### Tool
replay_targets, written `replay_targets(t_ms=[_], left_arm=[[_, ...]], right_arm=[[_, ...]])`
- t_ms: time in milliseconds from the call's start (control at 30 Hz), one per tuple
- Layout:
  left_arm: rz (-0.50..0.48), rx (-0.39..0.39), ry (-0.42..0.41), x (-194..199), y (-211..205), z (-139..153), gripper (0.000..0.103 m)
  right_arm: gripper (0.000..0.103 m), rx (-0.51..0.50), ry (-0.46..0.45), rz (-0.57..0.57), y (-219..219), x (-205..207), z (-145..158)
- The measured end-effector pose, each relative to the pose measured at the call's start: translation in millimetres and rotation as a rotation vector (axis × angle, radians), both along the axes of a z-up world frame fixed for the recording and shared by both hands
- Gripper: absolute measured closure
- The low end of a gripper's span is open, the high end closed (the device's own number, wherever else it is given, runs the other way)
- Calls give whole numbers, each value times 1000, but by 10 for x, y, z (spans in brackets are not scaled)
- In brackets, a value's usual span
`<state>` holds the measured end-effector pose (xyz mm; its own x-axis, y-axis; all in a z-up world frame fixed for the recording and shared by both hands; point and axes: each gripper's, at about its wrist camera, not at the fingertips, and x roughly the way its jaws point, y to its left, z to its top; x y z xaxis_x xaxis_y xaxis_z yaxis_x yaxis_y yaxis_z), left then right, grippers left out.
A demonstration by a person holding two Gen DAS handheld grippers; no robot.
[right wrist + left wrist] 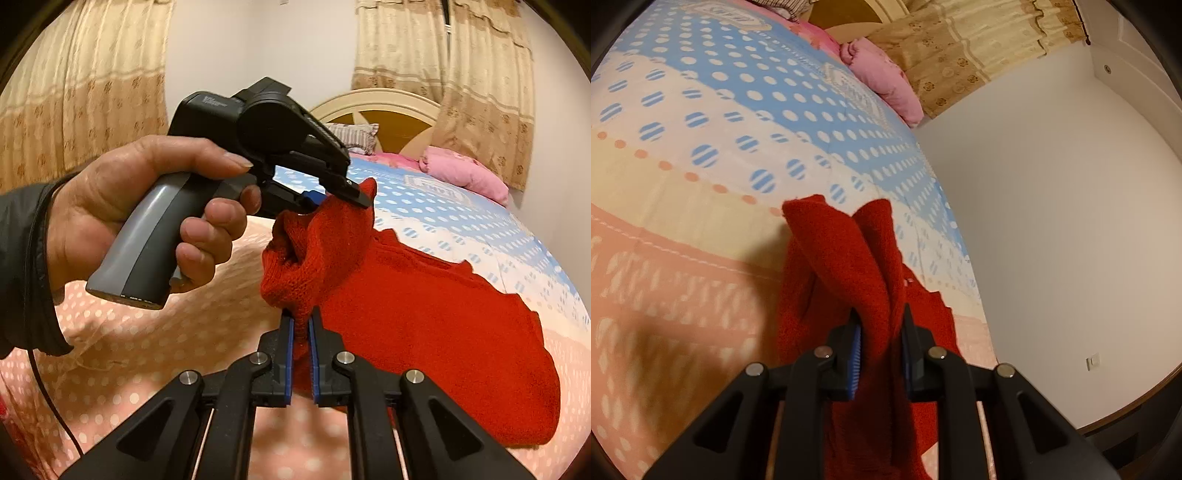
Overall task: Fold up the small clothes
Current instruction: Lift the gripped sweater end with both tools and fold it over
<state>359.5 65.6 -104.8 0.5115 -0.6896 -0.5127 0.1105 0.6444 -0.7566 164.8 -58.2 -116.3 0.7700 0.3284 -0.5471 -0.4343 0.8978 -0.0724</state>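
Blue-padded fingers of the left gripper (880,354) fill the 6 o'clock edge of the left wrist view, drawn narrow and pinching a bunched fold of the red knit garment (857,266). Two lobes of red knit stand up past the fingertips toward 12 o'clock; more of it hangs down between the black linkage arms. Bedspread (701,155) beneath, running from 9 o'clock up to 12: peach band with pale flecks, cream stripe, then blue with white dots. Pink quilt roll (882,81) at 1 o'clock on the far bed edge. Patterned curtain (964,48) behind it. White wall (1052,221) takes the 3 o'clock side, with a wall socket (1092,362) low at 4 o'clock.

Right wrist view, left to right: person's left hand (147,214) at 9 o'clock, wrapped on the grey handle of the left gripper (332,195), whose tips bite the raised peak of the garment near centre. Right gripper (301,332) at 6 o'clock, pads close together, clamped on a lower corner of the same red knit garment (424,314). Between the two grips the knit is lifted and gathered; the rest lies spread on the bedspread (480,229) toward 4 o'clock. Headboard (373,107) at 12 to 1 o'clock, pink quilt roll (465,173) at 2 o'clock, curtains (480,74) either side.
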Motion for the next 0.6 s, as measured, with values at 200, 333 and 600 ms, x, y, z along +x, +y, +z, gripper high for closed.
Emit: replay_targets(t_ms=[200, 333, 600], left_arm=[[-28, 6, -10, 36, -239, 80, 86], [-46, 12, -15, 60, -415, 115, 86], [-101, 15, -29, 112, -822, 202, 86]], right_arm=[[97, 53, -3, -42, -241, -2, 39], [97, 91, 4, -72, -428, 6, 62], [97, 143, 0, -131, -807, -51, 57]])
